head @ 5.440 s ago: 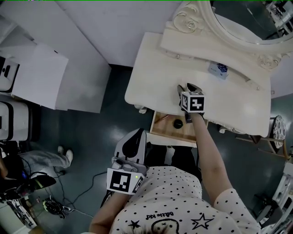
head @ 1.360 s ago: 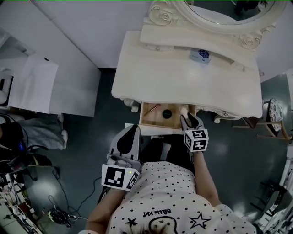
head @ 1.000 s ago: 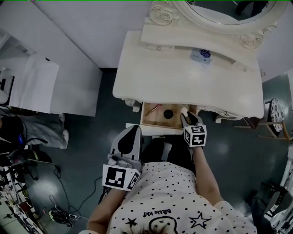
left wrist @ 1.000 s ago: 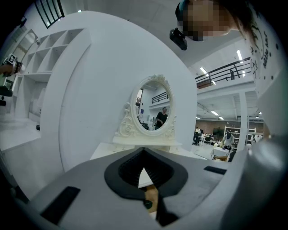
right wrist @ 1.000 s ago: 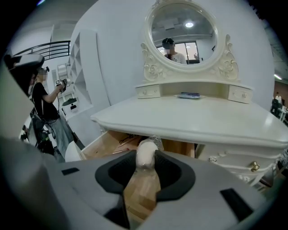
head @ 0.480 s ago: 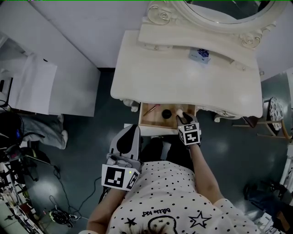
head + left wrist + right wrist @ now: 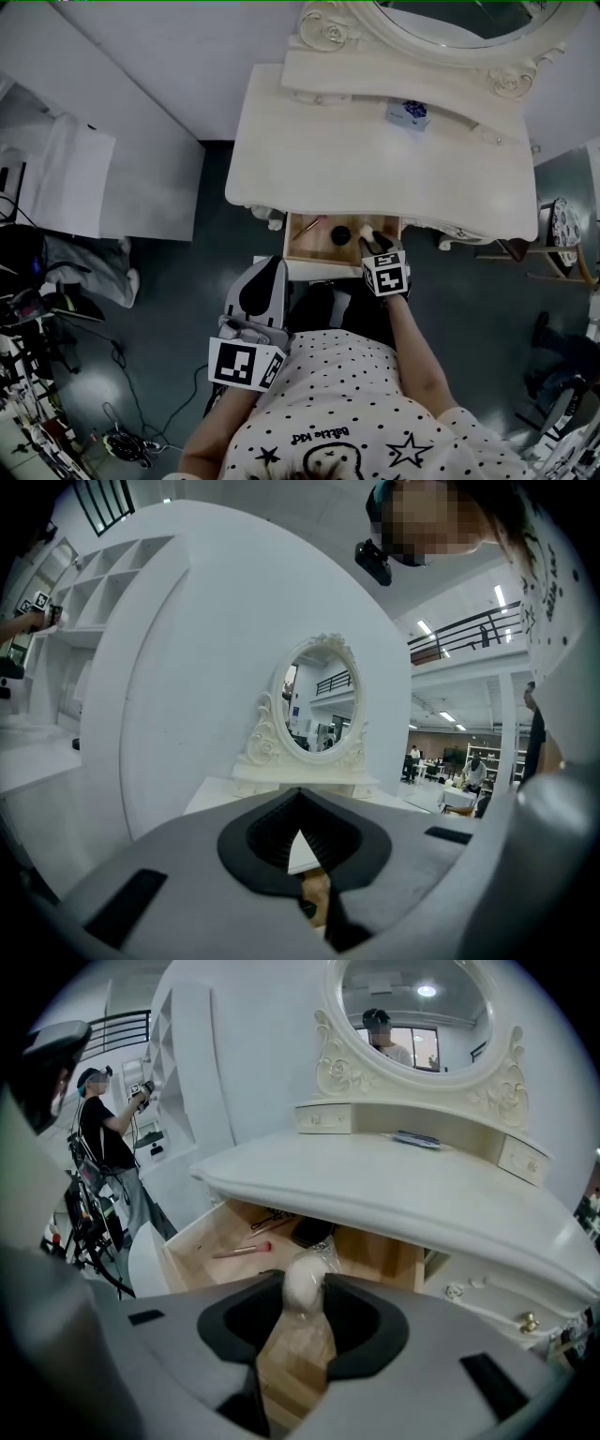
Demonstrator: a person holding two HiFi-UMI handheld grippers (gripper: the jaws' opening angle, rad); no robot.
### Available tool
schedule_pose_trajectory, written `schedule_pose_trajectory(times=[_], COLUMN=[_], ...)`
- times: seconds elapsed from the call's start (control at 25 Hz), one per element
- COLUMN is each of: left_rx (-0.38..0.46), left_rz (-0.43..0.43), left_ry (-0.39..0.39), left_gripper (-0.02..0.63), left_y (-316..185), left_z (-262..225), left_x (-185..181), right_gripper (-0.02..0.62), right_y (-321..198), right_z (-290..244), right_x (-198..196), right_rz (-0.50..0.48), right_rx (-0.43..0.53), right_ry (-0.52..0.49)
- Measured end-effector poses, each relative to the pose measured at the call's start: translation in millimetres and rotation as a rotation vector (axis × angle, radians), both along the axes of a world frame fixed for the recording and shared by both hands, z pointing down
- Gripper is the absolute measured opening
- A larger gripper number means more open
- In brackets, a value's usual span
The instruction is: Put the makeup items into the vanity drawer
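- The right gripper [image 7: 377, 246] pointed steeply down into the open drawer [image 7: 302, 249], which stood pulled out from the front edge of the vanity table [image 7: 375, 164]
- Its jaws had just been opening a little, yet a white wrapped puff [image 7: 304, 1279] sat between their tips, touched on both sides, with its clear wrap trailing back between the jaws
- From the head view the white wrapped puff [image 7: 367, 232] was at the right end of the drawer; whether it rested on the drawer's bottom could not be told
- A black compact [image 7: 341, 234] lay near the middle of the drawer, just beside the puff on its left
- A pink-tipped stick [image 7: 310, 224] lay slantwise by the drawer's left edge, toward the back corner
- The left gripper [image 7: 280, 270] was held low in front of the person's body, well apart from the drawer; its jaws were drawn together to a thin slit, with nothing between them
- A small blue-patterned box [image 7: 409, 112] sat on the raised shelf along the table's back edge, below the oval mirror [image 7: 459, 23]
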State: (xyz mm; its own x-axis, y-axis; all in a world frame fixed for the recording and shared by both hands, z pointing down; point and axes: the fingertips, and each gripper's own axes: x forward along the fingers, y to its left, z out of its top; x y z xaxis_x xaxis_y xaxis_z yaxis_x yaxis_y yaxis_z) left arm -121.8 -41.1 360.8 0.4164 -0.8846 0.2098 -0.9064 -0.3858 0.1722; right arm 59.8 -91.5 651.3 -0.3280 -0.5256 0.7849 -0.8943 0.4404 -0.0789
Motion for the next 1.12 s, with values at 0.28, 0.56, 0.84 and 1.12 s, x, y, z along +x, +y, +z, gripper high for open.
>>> schedule_pose_trajectory(times=[0.28,0.56,0.84,1.12], left_rx=[-0.004,-0.004,-0.001,0.004], left_rz=[-0.001,-0.005,-0.011,-0.025], left_ry=[-0.002,-0.003,-0.003,-0.003], left_gripper=[0.006,0.006,0.006,0.006], left_y=[-2,-3,-3,-4], left_z=[1,1,0,-3], left_x=[1,4,4,-1], right_gripper=[0.15,0.191,0.193,0.193], right_y=[0,-3,-4,-7], right_z=[1,-1,-5,-10], right_x=[-2,-3,0,3], right_rz=[-0.024,-0.041,-0.026,0.006], right_rx=[-0.002,0.018,0.029,0.036], right_ry=[0.0,0.017,0.009,-0.009])
